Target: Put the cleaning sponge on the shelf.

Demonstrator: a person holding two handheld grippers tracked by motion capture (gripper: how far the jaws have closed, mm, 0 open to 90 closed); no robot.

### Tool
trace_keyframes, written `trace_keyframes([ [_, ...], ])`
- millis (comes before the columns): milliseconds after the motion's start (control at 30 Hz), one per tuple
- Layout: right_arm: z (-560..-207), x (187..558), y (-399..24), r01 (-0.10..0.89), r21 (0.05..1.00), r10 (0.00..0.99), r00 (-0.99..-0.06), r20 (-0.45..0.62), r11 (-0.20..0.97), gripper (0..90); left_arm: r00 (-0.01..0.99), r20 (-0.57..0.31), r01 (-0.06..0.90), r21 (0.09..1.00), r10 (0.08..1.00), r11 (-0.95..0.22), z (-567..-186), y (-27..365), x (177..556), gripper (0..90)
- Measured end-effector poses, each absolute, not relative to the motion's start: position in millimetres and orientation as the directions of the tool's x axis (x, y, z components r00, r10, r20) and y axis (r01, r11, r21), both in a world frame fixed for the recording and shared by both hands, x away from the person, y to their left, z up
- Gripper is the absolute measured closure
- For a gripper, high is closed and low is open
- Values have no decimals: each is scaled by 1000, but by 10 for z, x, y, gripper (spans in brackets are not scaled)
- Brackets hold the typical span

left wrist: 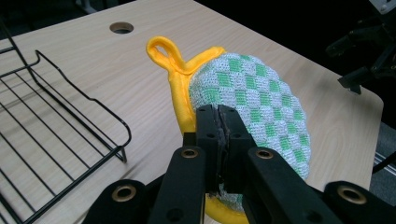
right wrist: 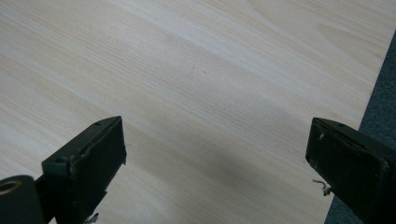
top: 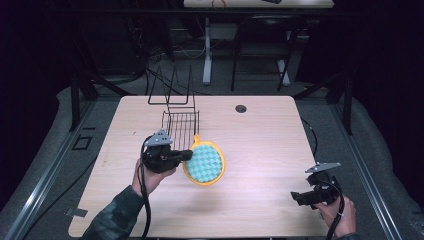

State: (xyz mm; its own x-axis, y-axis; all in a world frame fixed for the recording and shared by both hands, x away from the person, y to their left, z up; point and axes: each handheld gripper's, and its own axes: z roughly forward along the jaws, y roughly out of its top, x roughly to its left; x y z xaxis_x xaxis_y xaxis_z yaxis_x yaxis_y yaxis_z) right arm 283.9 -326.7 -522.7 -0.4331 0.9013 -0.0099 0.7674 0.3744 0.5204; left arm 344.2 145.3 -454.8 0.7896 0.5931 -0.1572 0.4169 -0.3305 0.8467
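Left gripper point(left wrist: 223, 122): jaws clamped together on the near edge of the pot holder point(left wrist: 254, 105), pinching its yellow rim. In the high view this gripper point(top: 187, 154) sits left of table centre, pointing toward 3 o'clock.

Pot holder point(top: 204, 163): round, green-and-white checked, yellow border, hanging loop at 11 o'clock. Edge raised in the grip; whether the rest lies on the table point(top: 260, 145) cannot be told.

Wire rack point(top: 180, 125): black, at 12 o'clock from the left gripper, just beside the loop.

Right gripper point(top: 298, 198): jaws wide apart, nothing between them, over bare table near the front right corner, at 4 o'clock from the pot holder, well apart from it.
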Motion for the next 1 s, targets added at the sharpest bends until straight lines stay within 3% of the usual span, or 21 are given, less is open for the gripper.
trace_keyframes([
  [1000,-5227,2845,-3253,764,522,899,-437,-16,381,42,714,-134,421,867,687,-268,-4505,1862,3583,887],
])
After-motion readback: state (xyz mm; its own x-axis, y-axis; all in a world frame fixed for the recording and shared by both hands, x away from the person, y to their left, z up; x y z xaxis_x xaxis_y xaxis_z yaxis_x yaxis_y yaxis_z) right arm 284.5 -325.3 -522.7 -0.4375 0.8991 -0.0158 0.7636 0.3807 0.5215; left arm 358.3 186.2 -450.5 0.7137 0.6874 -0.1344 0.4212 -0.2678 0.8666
